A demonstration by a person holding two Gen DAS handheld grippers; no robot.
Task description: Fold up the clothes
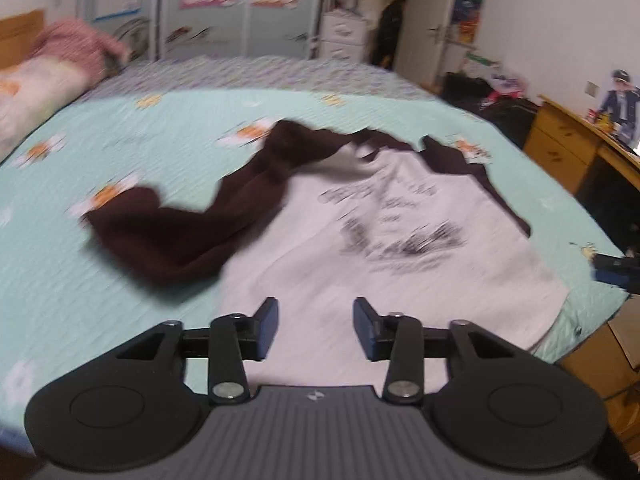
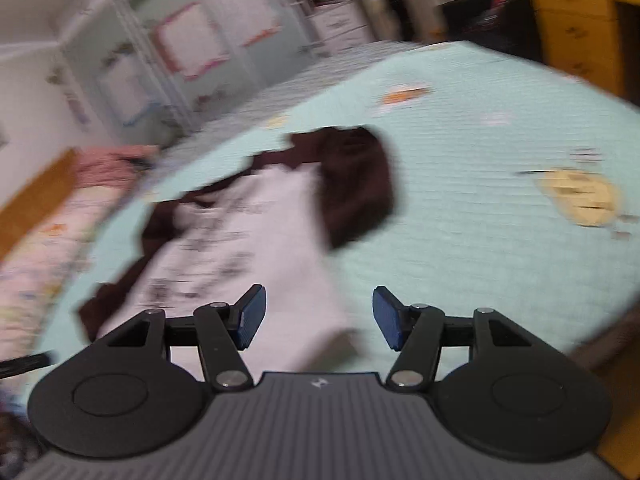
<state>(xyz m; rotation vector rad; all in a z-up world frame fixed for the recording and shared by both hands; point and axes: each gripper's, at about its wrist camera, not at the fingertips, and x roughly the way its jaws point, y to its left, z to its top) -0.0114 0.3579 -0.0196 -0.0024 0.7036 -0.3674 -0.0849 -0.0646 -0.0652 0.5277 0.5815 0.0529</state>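
A bed (image 1: pixel 168 132) under a mint quilt fills both views. A white shirt (image 1: pixel 400 248) with dark brown sleeves (image 1: pixel 180 236) lies spread on it. The left hand-held gripper (image 1: pixel 315 328) and right hand-held gripper (image 2: pixel 319 318) hover above the hem, jaws apart, holding nothing.

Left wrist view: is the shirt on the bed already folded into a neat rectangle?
No: the shirt lies spread open on the bed, one dark sleeve stretched out sideways.

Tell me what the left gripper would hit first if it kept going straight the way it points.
Probably the white body of the shirt spread on the bed; the open left gripper holds nothing. Depth is blurred.
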